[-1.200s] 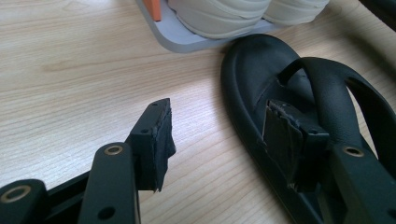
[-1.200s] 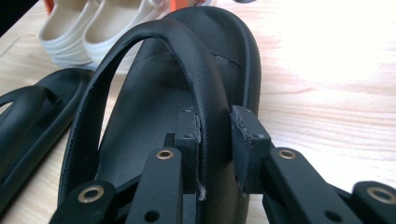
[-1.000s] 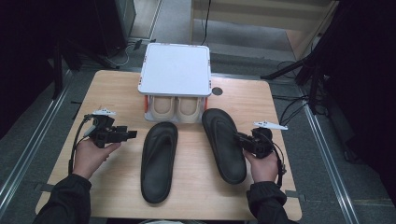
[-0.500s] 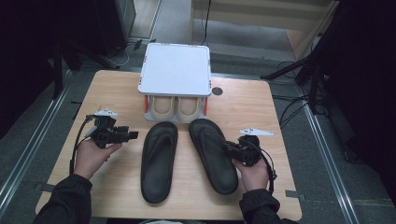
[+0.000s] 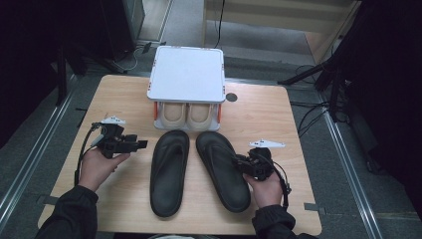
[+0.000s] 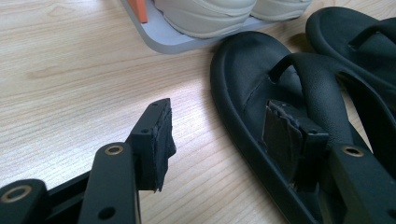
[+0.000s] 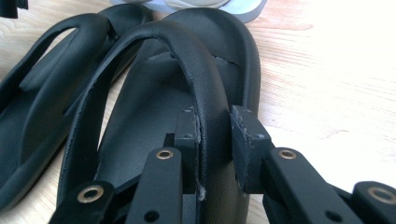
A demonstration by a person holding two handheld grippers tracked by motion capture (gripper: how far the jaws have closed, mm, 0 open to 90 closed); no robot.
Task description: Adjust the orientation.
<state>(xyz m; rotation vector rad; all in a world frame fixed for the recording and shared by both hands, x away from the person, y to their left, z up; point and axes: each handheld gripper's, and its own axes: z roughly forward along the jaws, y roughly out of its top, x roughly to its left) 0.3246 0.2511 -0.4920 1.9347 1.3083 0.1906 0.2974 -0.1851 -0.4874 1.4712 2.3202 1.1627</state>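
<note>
On table mid | right sandal (image 5: 222, 170) now slid in just beside left sandal (image 5: 169, 172), was well apart 1 s ago → pair nearly lined up below shoe rack (image 5: 186, 74) | right gripper (image 5: 244, 167) clamped on its strap | left gripper (image 5: 139, 144) jaws apart, empty.

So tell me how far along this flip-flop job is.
Done: the left flip-flop lies flat on the table in front of the shoe rack, whose lower shelf holds beige shoes. In hand: the right tool is clamped on the strap of the right flip-flop, which sits angled beside its mate. Left: probably squaring the pair; the left tool waits open.
</note>
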